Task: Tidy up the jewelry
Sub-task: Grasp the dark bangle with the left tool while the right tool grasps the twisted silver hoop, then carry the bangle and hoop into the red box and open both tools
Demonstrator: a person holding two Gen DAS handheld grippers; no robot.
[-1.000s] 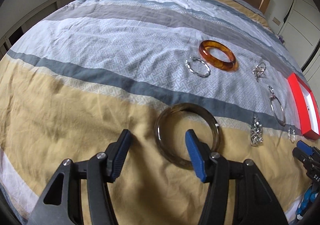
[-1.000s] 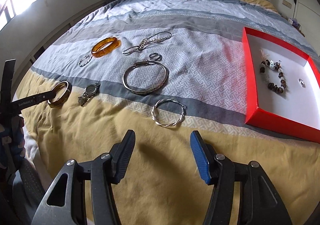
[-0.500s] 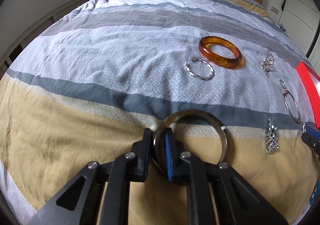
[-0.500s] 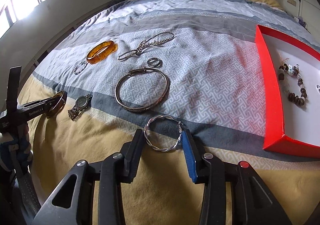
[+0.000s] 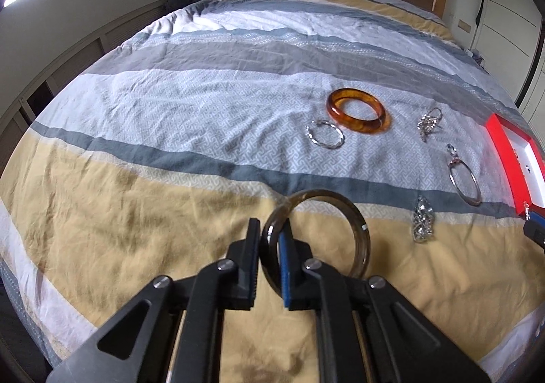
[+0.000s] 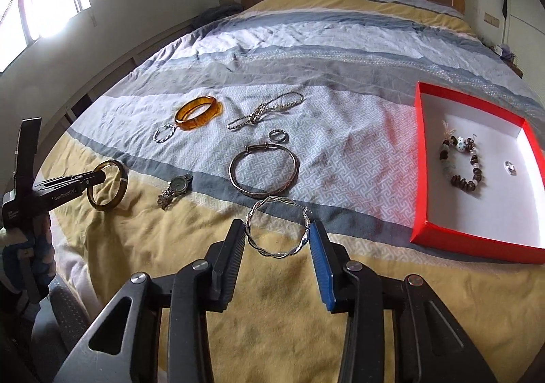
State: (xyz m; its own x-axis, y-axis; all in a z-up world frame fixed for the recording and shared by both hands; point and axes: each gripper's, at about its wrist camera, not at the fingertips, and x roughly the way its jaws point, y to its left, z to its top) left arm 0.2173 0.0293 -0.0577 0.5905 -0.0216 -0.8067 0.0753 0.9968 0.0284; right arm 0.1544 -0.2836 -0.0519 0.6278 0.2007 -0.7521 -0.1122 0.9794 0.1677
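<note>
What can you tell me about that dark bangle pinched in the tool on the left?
The dark bangle is a thick, smooth ring, smoky brown-grey and slightly translucent like stone or glass, with a small pale mark on its rim. The left gripper is shut on one side of the band, one pad outside and the blue pad inside the ring. It hangs tilted over the yellow part of the bedspread; whether its far edge touches the cloth is unclear.

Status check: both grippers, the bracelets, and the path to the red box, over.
Left gripper shut on dark bangle. Right gripper shut on twisted silver bracelet, jaws just closed. Red box open, beaded bracelet inside. Nothing blocking.
</note>
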